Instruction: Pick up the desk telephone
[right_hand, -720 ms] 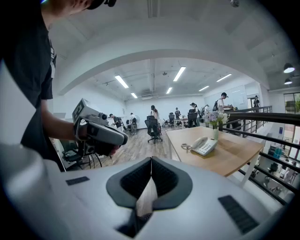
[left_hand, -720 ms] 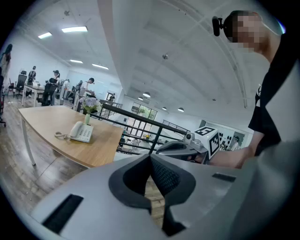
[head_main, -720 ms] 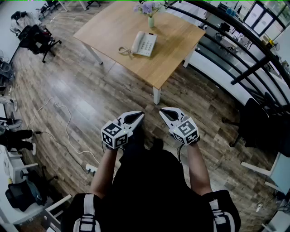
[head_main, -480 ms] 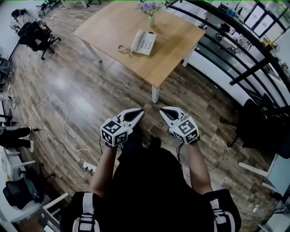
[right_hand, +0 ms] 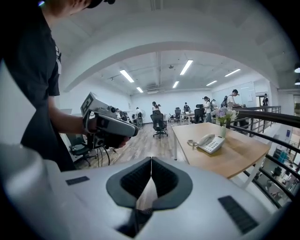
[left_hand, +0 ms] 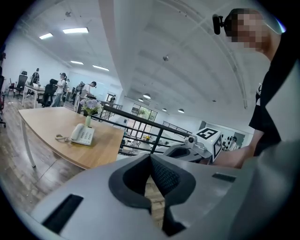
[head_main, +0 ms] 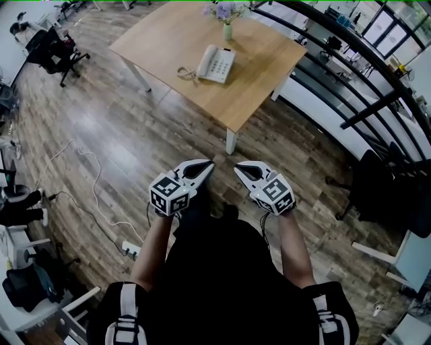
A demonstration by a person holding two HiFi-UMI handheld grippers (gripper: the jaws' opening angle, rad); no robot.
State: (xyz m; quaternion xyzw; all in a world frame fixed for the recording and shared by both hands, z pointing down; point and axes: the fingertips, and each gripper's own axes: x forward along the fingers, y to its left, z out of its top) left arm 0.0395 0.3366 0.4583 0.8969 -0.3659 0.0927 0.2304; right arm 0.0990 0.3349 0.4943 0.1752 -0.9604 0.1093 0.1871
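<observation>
A white desk telephone (head_main: 215, 65) with a coiled cord lies on a light wooden table (head_main: 256, 94), far ahead of me; it also shows small in the left gripper view as the telephone (left_hand: 82, 135) and in the right gripper view as the telephone (right_hand: 209, 143). My left gripper (head_main: 210, 164) and right gripper (head_main: 237, 166) are held side by side over the floor, well short of the table. Both are shut with nothing between the jaws. Each gripper sees the other: the right gripper (left_hand: 164, 152) and the left gripper (right_hand: 137, 131).
A small vase of flowers (head_main: 225, 15) stands on the table beyond the telephone. A black railing (head_main: 350, 74) runs along the right. Office chairs (head_main: 57, 50) stand far left, and a cable with a power strip (head_main: 131, 251) lies on the wooden floor. People stand at distant desks (right_hand: 206, 107).
The view has shifted slightly as I move forward; the grippers sit a little higher in the head view. The jaws stay shut and the telephone has not moved.
</observation>
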